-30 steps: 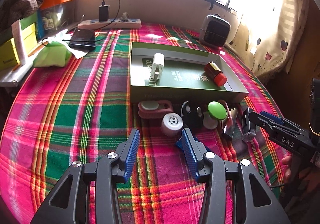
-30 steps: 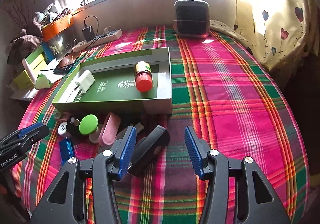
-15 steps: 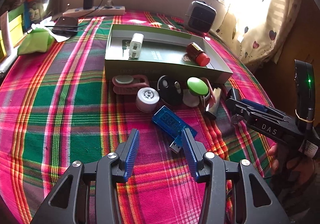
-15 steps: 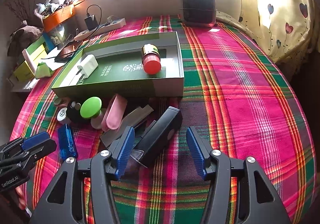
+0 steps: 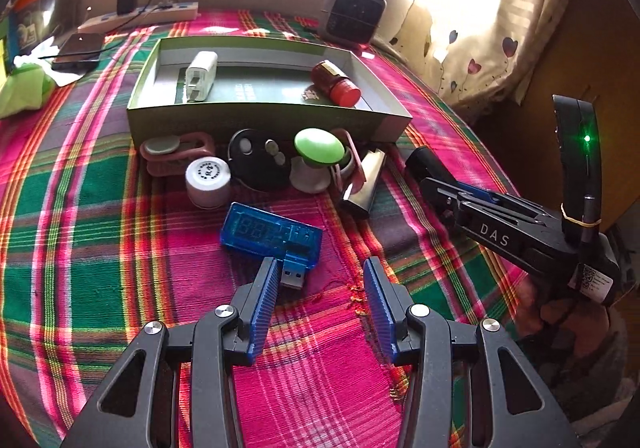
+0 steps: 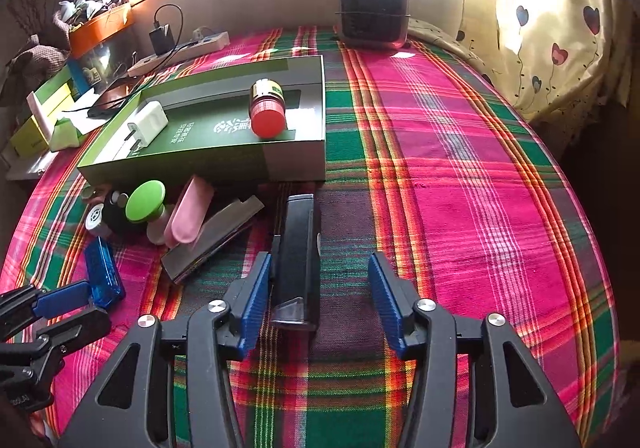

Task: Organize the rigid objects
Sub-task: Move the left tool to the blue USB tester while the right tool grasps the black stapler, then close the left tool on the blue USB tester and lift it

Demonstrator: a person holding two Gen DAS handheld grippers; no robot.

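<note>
My right gripper: jaws have just been closing around the black stapler-like bar; left pad is touching it, right pad is standing clear, so not yet clenched. My left gripper: jaws are standing released, the blue USB meter lying just far-left of them, its plug possibly brushing the left pad. Farther: green box holding a white charger and red-capped bottle.

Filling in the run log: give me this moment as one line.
left gripper: open, by blue USB meter | right gripper: closing, black stapler between jaws, right pad apart | green box: charger, bottle
</note>
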